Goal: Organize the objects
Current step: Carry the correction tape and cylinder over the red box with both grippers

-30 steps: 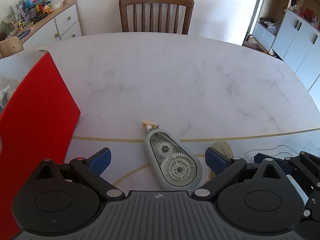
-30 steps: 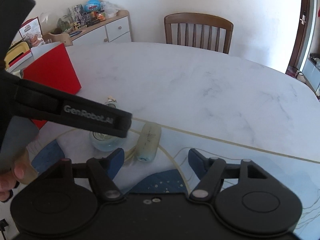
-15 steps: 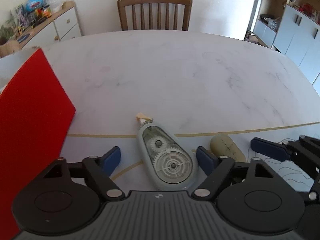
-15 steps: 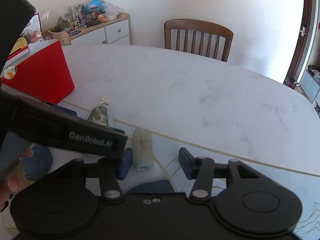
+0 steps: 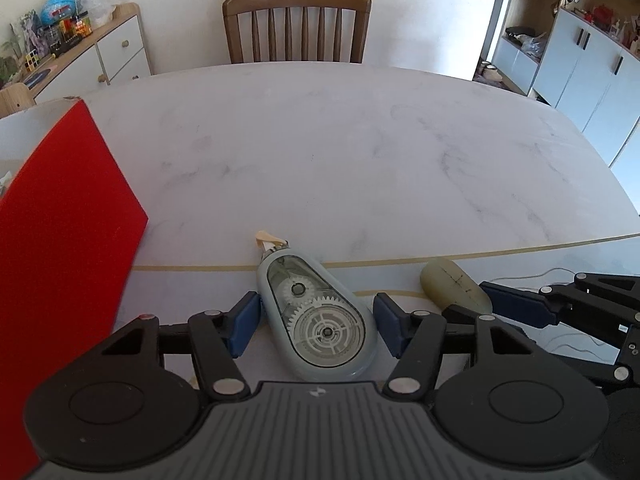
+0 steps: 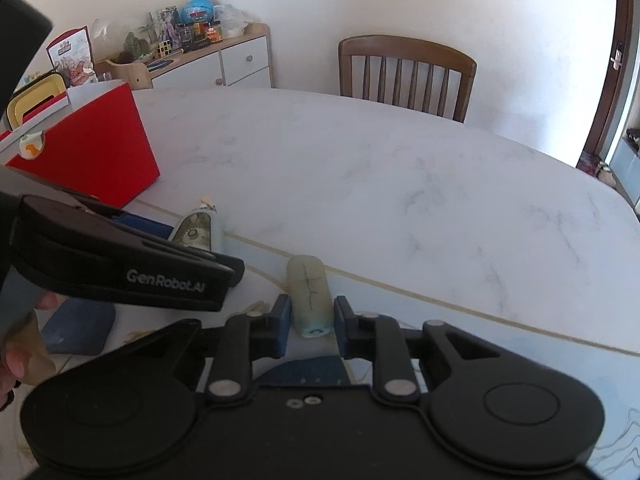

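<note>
Left wrist view: left gripper [image 5: 316, 322] closing around a correction tape dispenser [image 5: 316, 320]; right gripper [image 6: 310, 322] closing around an eraser [image 6: 310, 294].

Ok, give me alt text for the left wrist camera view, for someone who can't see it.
The left gripper is closing around a pale blue correction tape dispenser lying on a white marble table, pads close beside it. A red box stands at left, a cream eraser and the right gripper at right, a wooden chair beyond.
</note>
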The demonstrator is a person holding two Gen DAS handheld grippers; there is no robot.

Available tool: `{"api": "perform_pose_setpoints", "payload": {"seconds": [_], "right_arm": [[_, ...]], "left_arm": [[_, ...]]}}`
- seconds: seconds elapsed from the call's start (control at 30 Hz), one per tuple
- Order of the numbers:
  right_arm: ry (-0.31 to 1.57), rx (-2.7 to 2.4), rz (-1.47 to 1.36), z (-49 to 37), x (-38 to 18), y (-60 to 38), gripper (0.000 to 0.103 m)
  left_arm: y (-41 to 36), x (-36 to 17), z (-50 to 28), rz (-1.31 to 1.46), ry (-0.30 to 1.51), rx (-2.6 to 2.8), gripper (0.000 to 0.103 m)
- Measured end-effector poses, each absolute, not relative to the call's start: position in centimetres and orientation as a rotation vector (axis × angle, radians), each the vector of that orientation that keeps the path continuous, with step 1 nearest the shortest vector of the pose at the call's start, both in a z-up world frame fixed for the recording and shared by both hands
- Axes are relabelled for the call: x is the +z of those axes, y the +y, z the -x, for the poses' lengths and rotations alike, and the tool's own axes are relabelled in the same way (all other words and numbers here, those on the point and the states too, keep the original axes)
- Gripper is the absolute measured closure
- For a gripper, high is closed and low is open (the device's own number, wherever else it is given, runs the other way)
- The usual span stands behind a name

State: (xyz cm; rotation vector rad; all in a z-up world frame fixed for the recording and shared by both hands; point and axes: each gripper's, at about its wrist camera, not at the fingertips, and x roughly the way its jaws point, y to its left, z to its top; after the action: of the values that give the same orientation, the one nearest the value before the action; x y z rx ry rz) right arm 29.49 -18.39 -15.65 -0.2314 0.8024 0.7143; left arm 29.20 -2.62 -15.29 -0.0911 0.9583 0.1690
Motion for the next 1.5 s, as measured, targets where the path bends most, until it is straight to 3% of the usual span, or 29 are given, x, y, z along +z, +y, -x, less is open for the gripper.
{"api": "perform_pose_setpoints", "payload": {"seconds": [0.8,1.5], "right_arm": [[0.768,0.755,0.194,-22.5,-7.5,-19.6,0.084],[0.629,0.766,0.214,-16.4,0.5,-13.6,0.084]], "left_arm": [[-0.5,-8.4,-21.1,0.153,0.935,0.046,0.041],[5.3,-1.0,-15.3,0.109,0.853,-0.093,0.041]]}}
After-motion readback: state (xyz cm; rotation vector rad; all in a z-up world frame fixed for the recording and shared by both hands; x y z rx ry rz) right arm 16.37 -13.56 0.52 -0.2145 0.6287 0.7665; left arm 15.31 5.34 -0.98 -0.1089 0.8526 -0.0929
